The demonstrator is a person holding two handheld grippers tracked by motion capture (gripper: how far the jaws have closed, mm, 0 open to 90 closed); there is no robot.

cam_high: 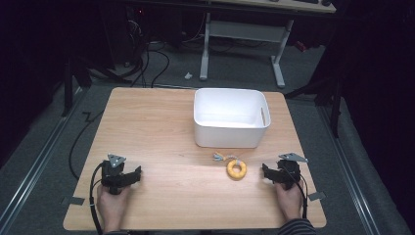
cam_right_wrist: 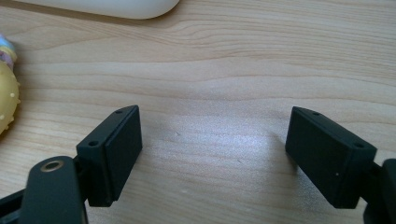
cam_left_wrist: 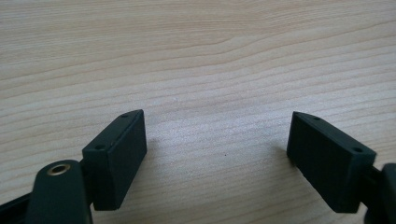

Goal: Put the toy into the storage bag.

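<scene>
Right gripper (cam_high: 266,172) rests wide open, empty, beside the yellow ring toy (cam_high: 237,169); a hasty sideways reach could nudge the toy along the table (cam_high: 161,132) toward the white bin (cam_high: 230,117).

So the light wooden rectangular surface (cam_high: 161,127) sits on grey carpeted floor (cam_high: 44,161), with dark cables (cam_high: 147,58) snaking across it up behind the far edge. There's a white metal desk frame (cam_high: 240,34) further back, holding a pale wooden top, and a small white scrap (cam_high: 188,75) lies on the floor near its left leg. Metal rails (cam_high: 36,161) run along the floor on both sides. Background's pretty much all dark.
</scene>
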